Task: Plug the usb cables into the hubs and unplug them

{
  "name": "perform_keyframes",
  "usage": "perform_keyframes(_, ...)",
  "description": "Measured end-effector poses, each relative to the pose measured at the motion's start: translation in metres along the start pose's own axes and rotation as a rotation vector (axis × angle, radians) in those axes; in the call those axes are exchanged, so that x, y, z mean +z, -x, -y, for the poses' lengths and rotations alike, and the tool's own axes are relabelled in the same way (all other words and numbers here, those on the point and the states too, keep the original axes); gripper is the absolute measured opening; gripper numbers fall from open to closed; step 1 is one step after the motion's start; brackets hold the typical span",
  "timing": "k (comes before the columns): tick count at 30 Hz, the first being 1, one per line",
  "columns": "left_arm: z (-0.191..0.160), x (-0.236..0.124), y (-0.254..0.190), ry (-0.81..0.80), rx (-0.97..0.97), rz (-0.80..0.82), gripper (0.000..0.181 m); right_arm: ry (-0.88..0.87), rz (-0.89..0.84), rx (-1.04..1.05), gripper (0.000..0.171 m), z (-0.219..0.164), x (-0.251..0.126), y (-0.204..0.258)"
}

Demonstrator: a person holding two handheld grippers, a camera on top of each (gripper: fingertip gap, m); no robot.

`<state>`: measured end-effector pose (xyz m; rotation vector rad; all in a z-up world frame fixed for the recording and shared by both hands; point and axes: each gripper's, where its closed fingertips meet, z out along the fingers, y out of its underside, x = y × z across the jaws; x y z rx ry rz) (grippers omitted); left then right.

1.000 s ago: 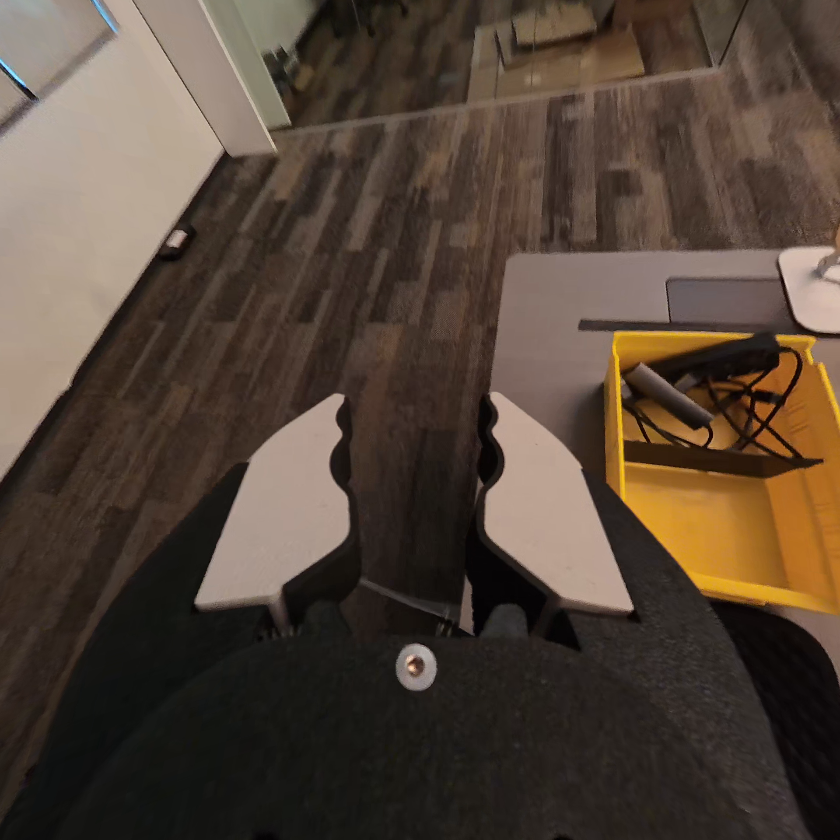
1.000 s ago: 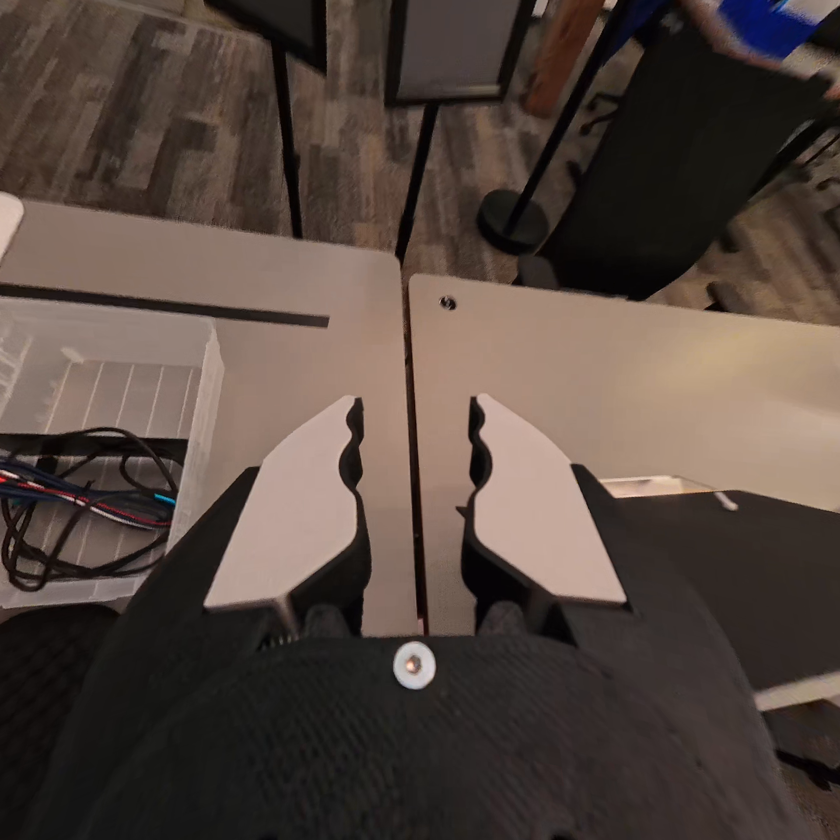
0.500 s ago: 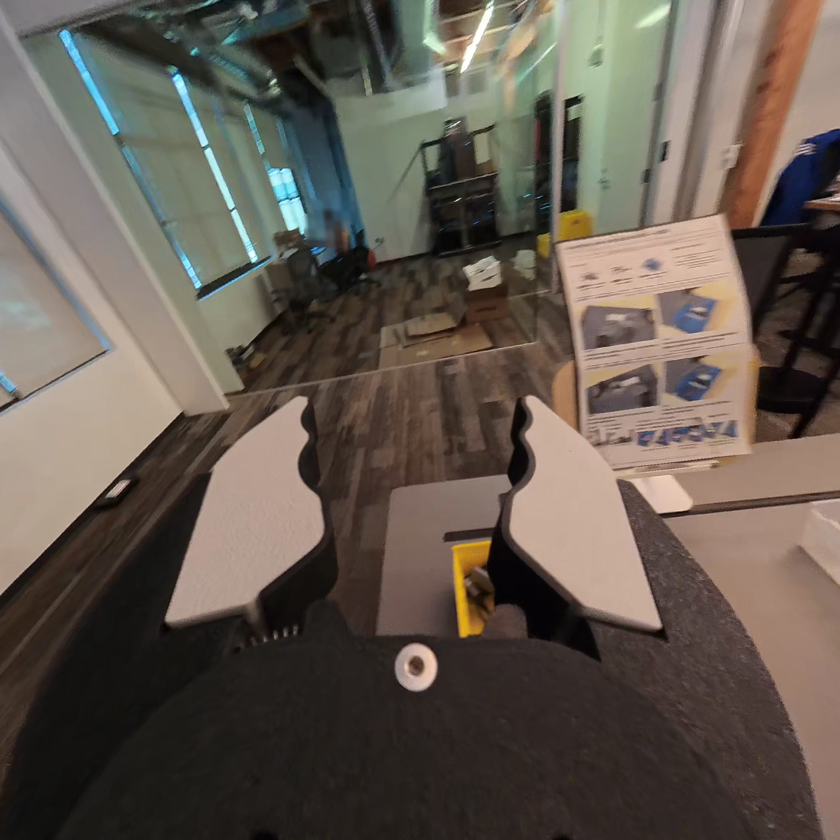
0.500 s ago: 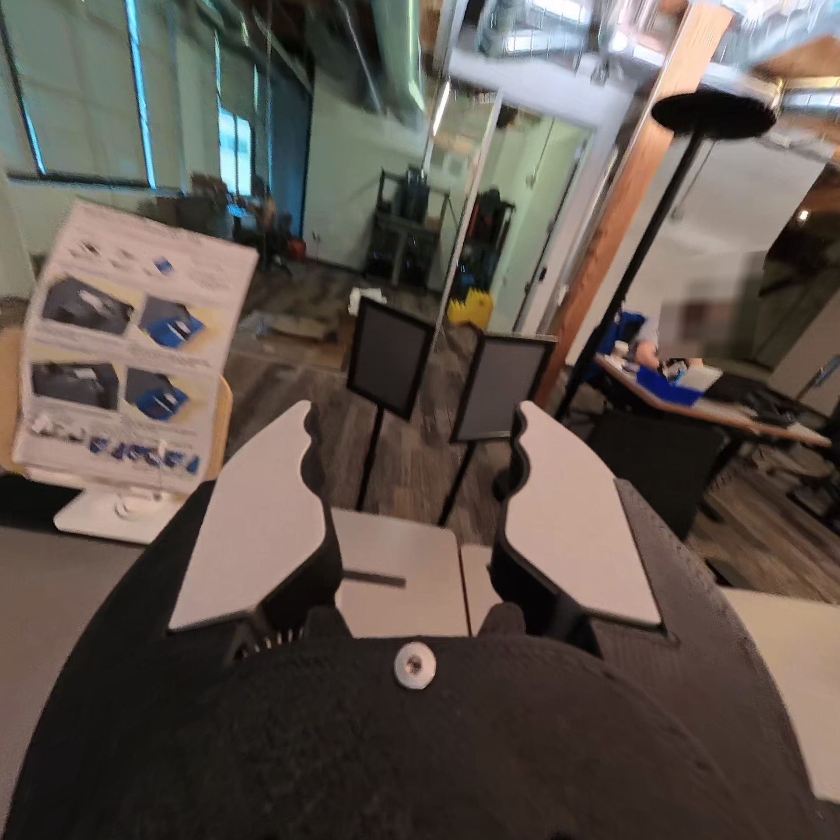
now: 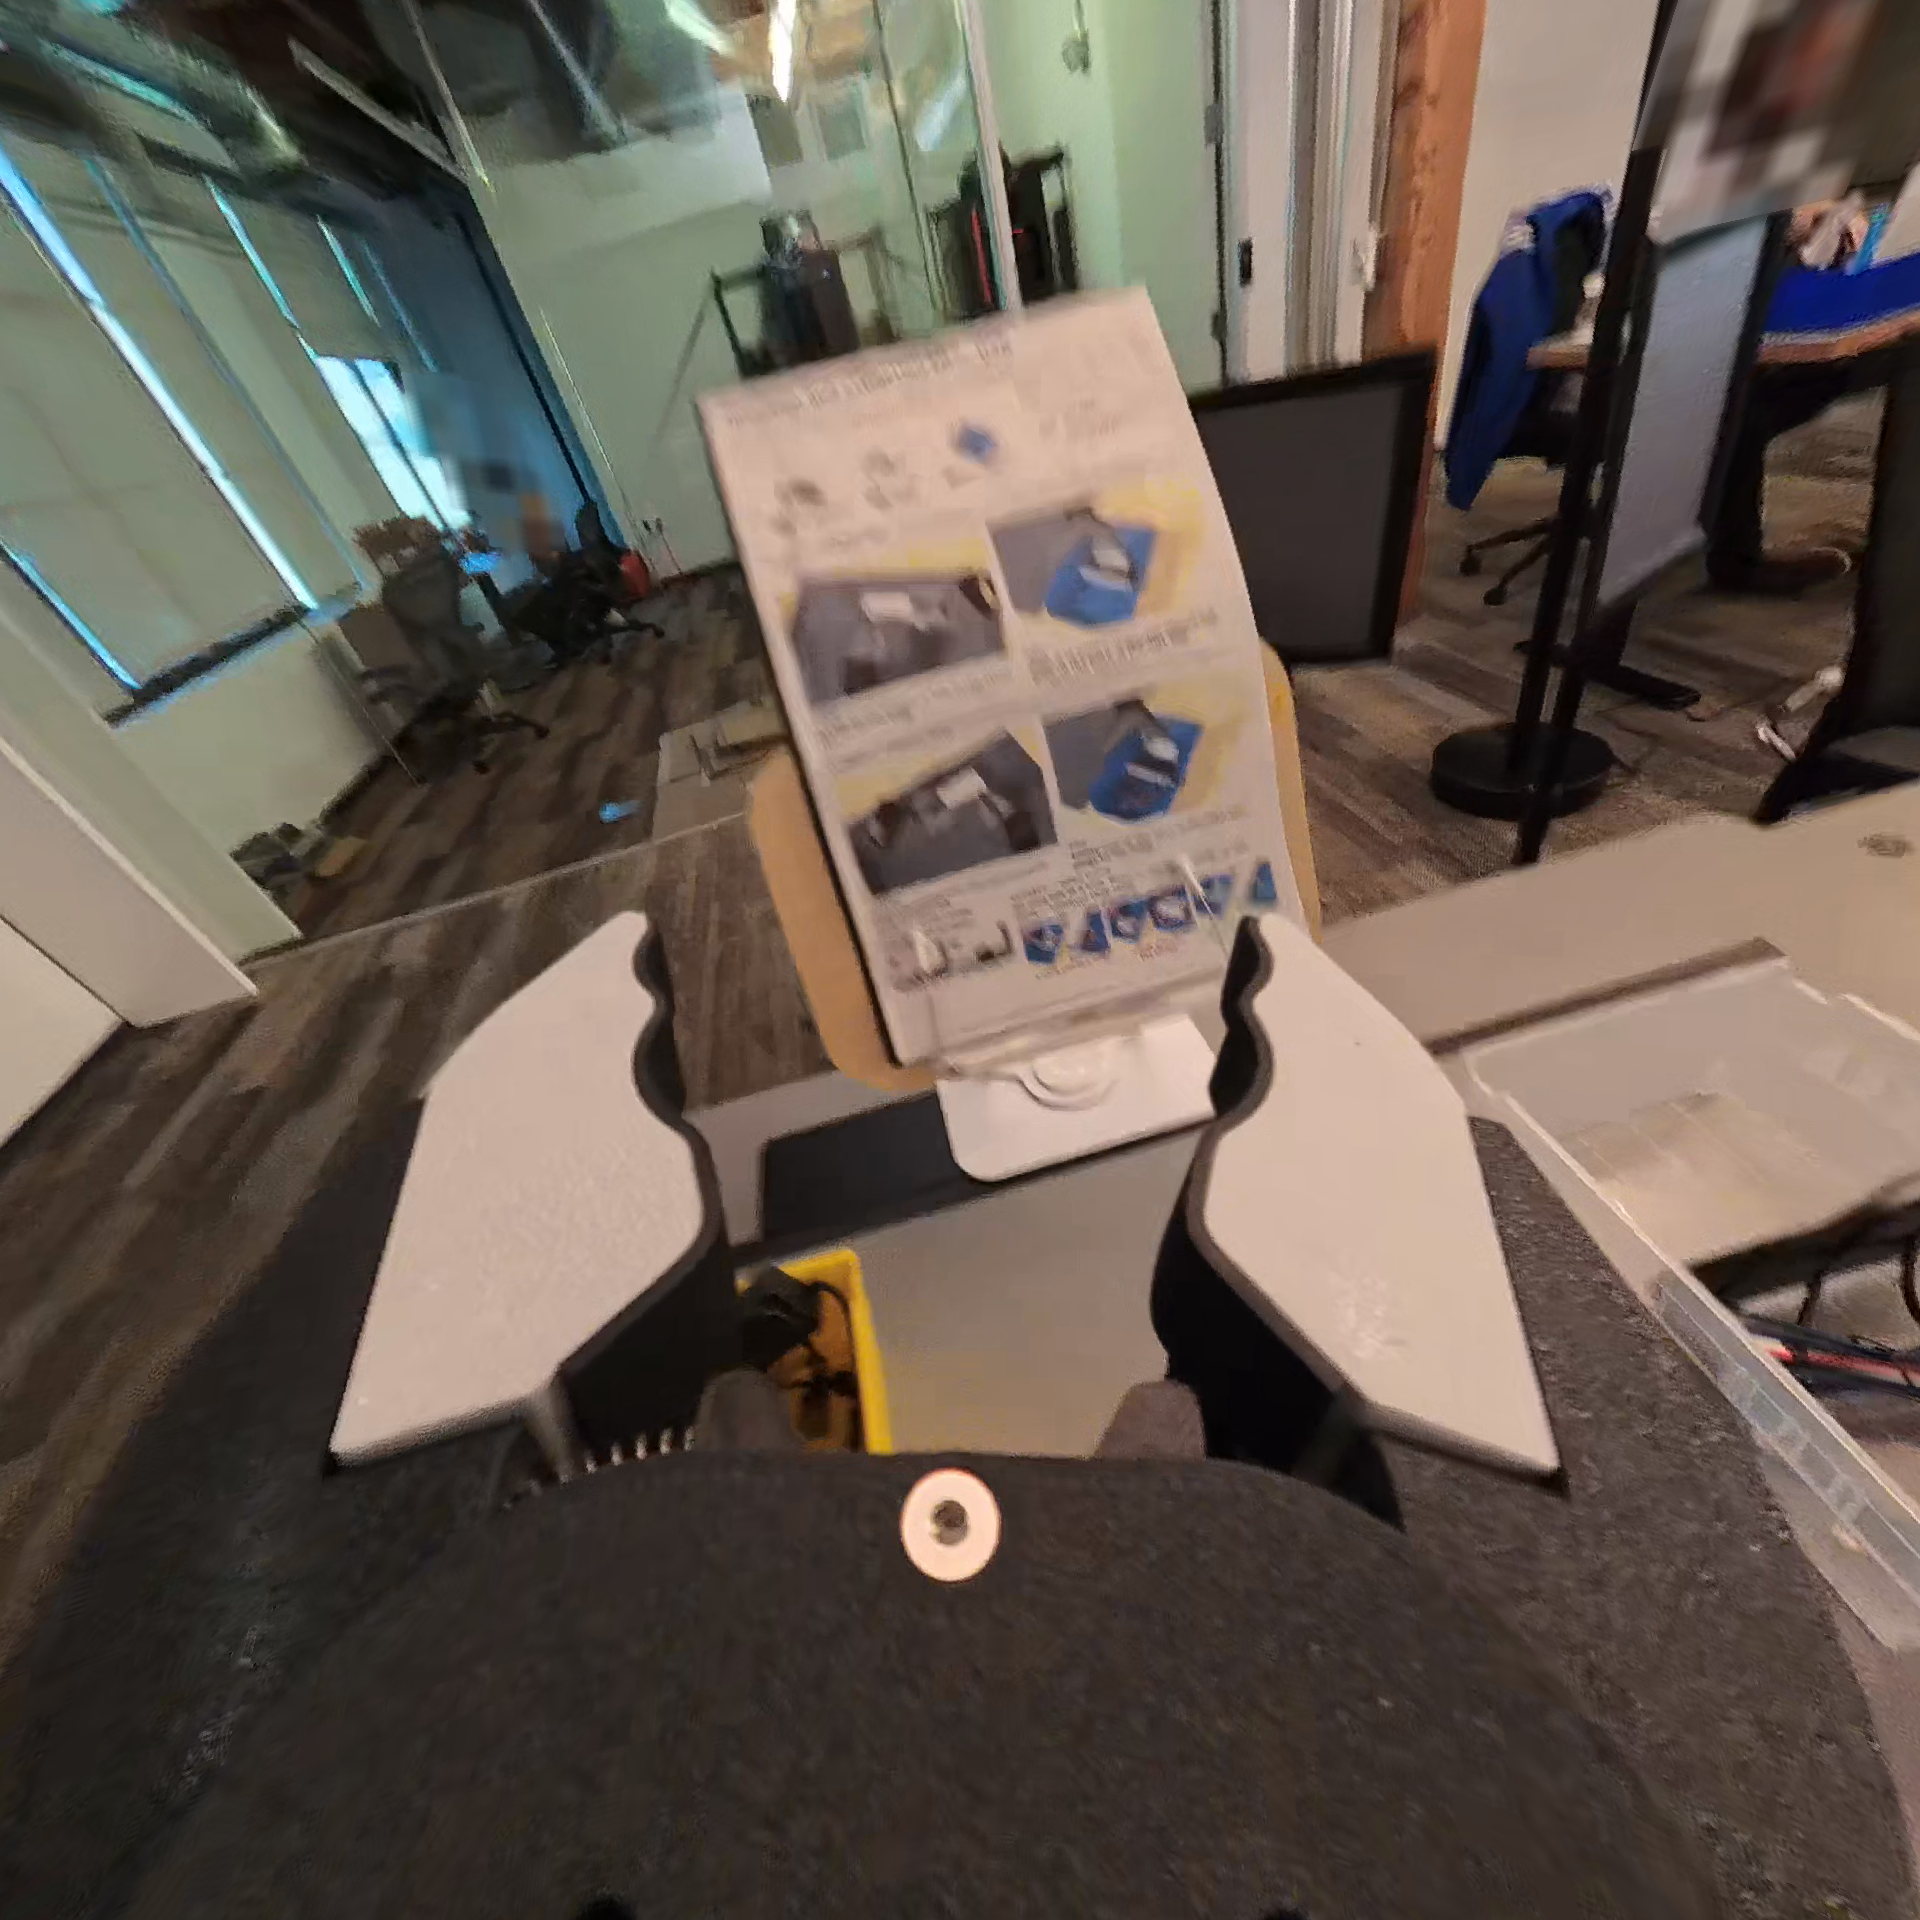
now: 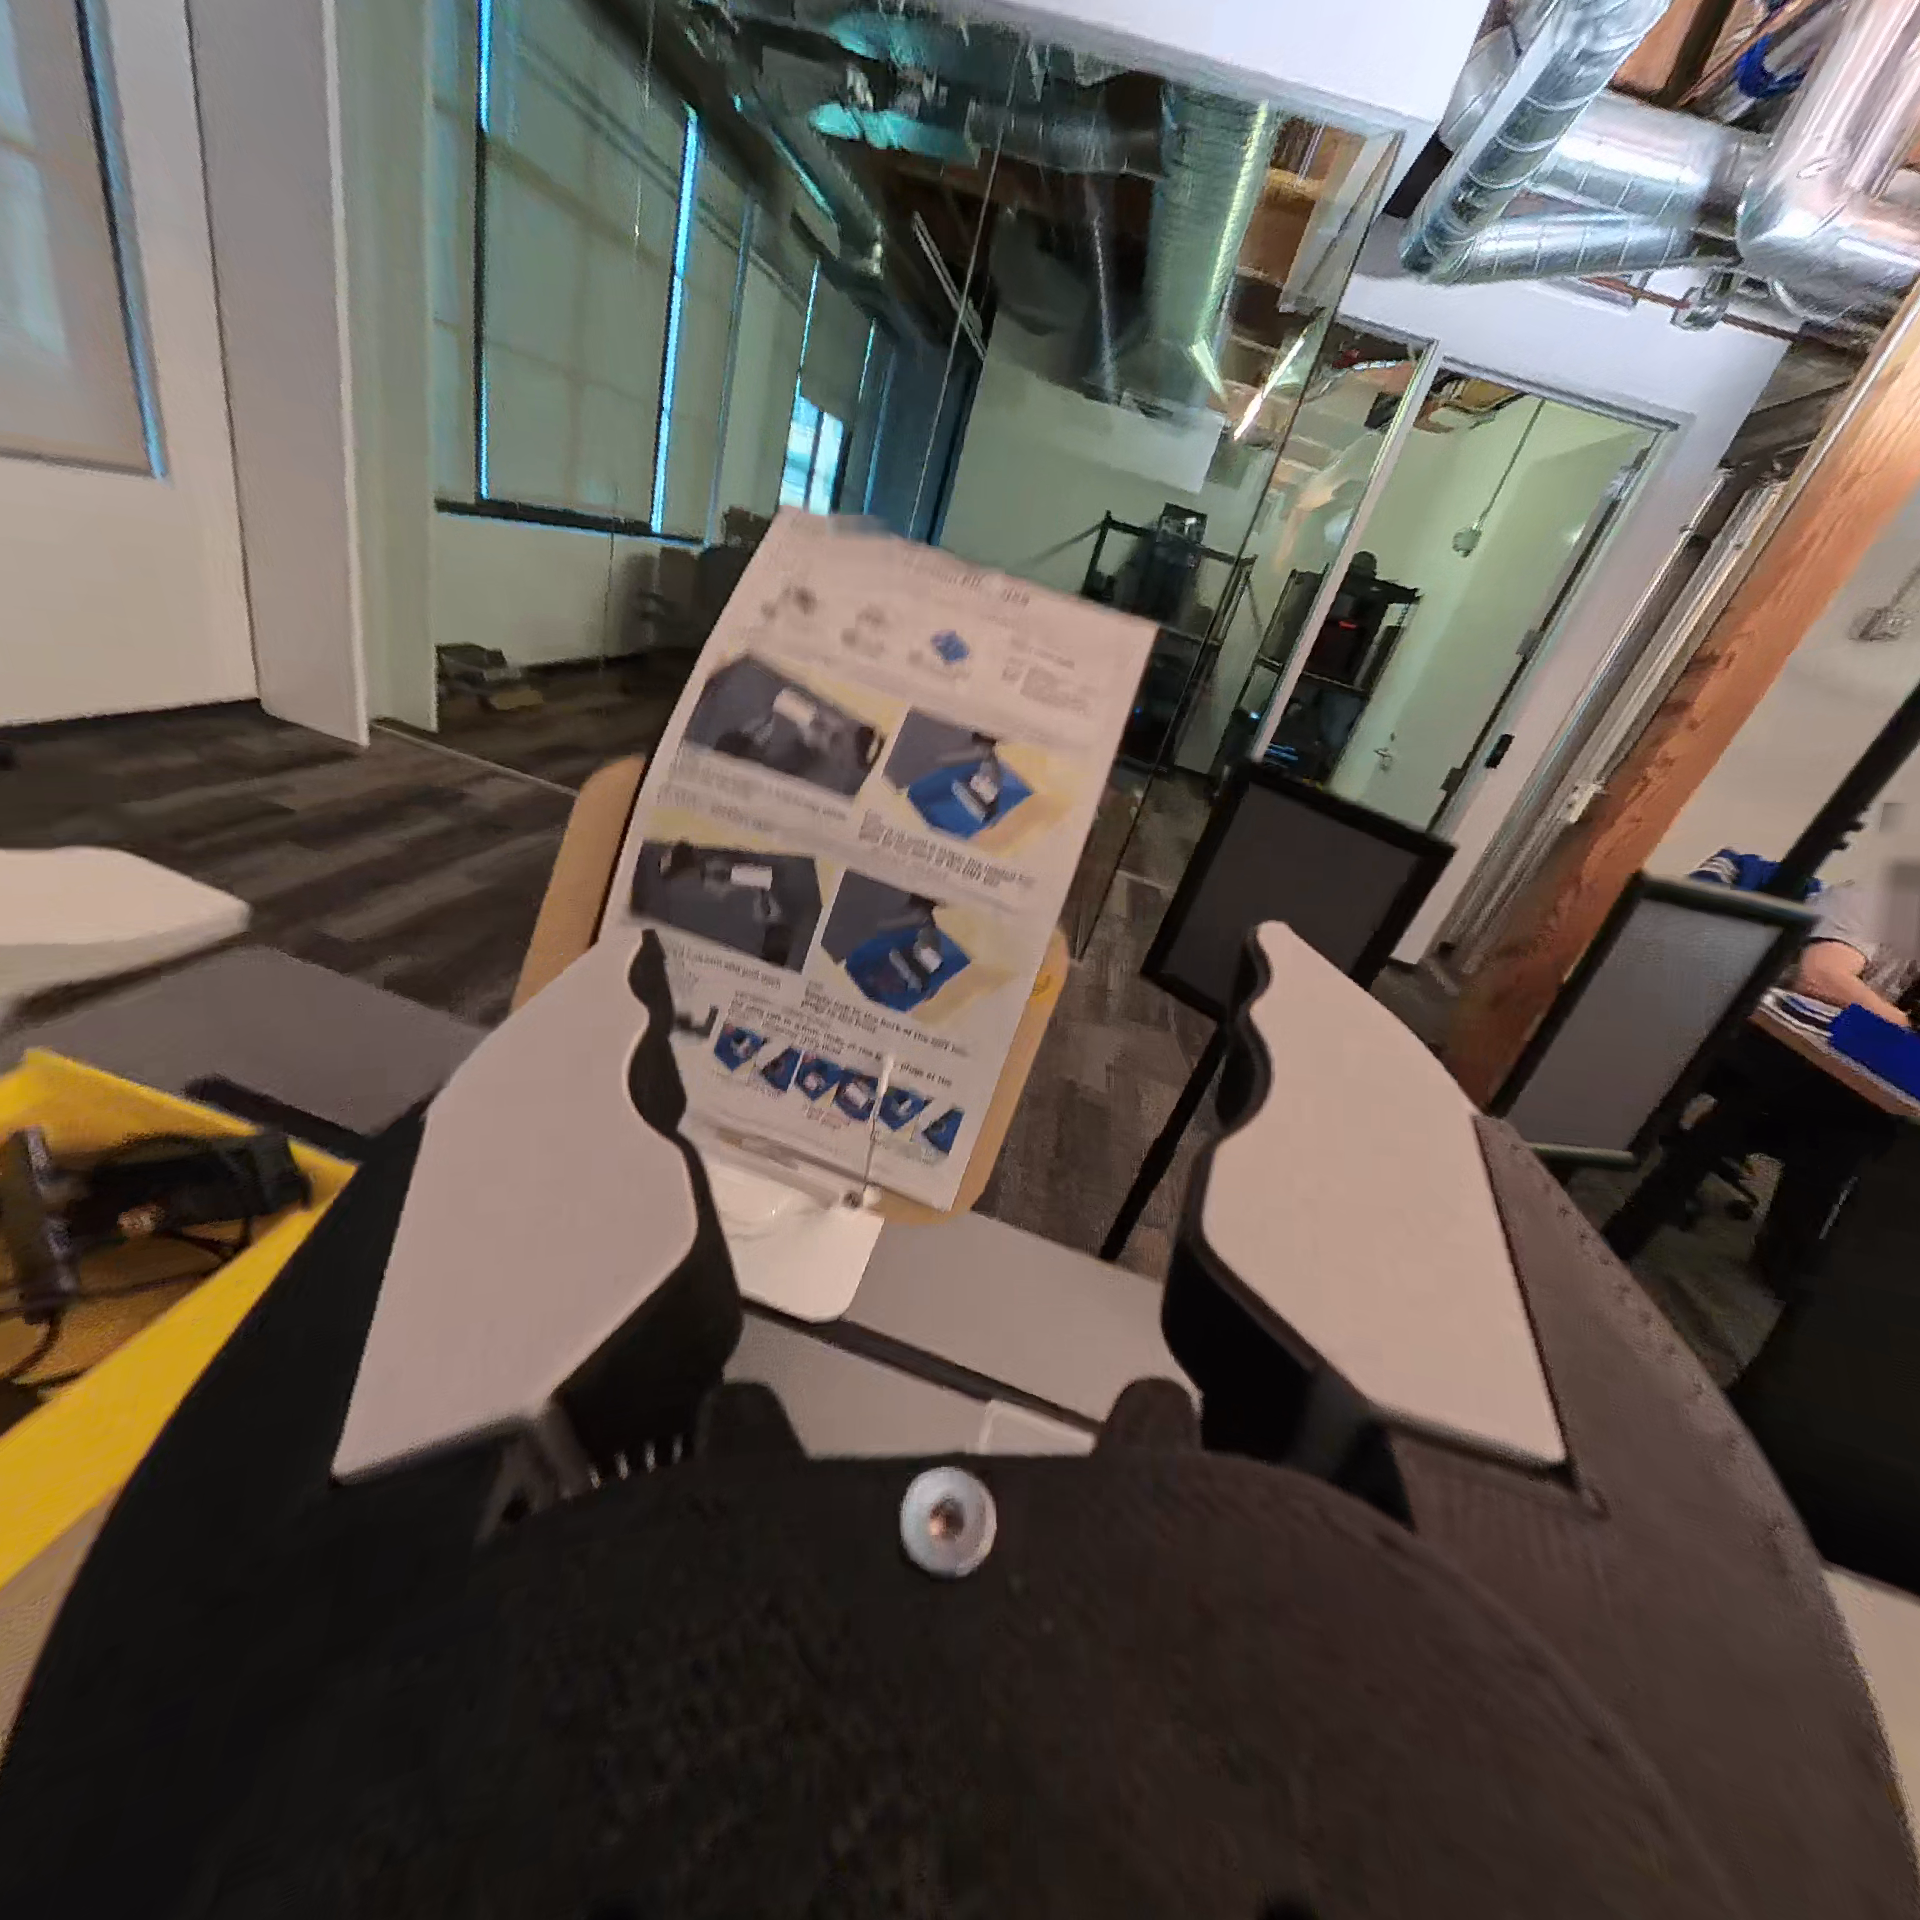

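The left gripper (image 5: 951, 940) is seen spread wide with nothing held between its two grey fingers (image 5: 540, 1226). The right gripper (image 6: 948, 948) is spread wide too, and it is empty as well. Just below the left gripper, a small part of a yellow bin (image 5: 831, 1351) is seen on the grey table (image 5: 997, 1340), with a black plug and a dark cable (image 5: 784, 1325) lying inside it. In the right wrist view the same yellow bin (image 6: 135, 1340) is seen at the left edge, and a dark hub (image 6: 234, 1164) with thin black cables (image 6: 31, 1309) is lying in it. To the right in the left wrist view, a clear bin (image 5: 1704, 1164) is seen, and red, blue and black wires (image 5: 1829, 1361) are piled in its near part. Farther back, a paper sheet with pictures (image 5: 1008, 696) is held up on a white stand (image 5: 1070, 1101) at the far side of the table. Behind it a tan chair back (image 6: 587, 862) is seen, then a dark floor and glass walls. A second ago both grippers were pointed down at the table and the gaps between the fingers were narrower; now they are tipped up toward the sheet, and the fingers have been spread wider.
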<state>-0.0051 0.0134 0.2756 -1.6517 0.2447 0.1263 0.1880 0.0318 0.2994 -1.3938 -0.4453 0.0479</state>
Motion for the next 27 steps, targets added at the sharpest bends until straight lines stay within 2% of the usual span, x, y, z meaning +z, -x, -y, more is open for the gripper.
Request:
perform_keyframes(4, -0.112, 0.041, -0.051, 0.214, -0.076, -0.067, 0.112, 0.228, 0.0, -0.102, 0.106, -0.126, 0.025, 0.059)
perform_keyframes(7, -0.179, 0.053, -0.07, 0.271, -0.124, -0.056, 0.112, 0.353, 0.041, -0.069, 0.106, -0.207, 0.025, 0.089)
perform_keyframes(13, -0.298, 0.062, -0.07, 0.421, -0.199, 0.034, 0.119, 0.595, 0.013, 0.123, 0.11, -0.328, 0.009, 0.111)
perform_keyframes(16, -0.348, 0.061, -0.072, 0.525, -0.252, 0.047, 0.129, 0.702, -0.006, 0.236, 0.119, -0.37, 0.003, 0.122)
perform_keyframes(19, -0.382, 0.059, -0.076, 0.611, -0.279, 0.051, 0.138, 0.781, -0.016, 0.279, 0.126, -0.4, 0.0, 0.133)
perform_keyframes(23, -0.404, 0.059, -0.081, 0.675, -0.321, 0.038, 0.143, 0.879, -0.007, 0.323, 0.136, -0.424, -0.004, 0.147)
perform_keyframes(27, -0.419, 0.06, -0.089, 0.731, -0.335, -0.001, 0.145, 0.92, -0.027, 0.338, 0.138, -0.438, -0.008, 0.147)
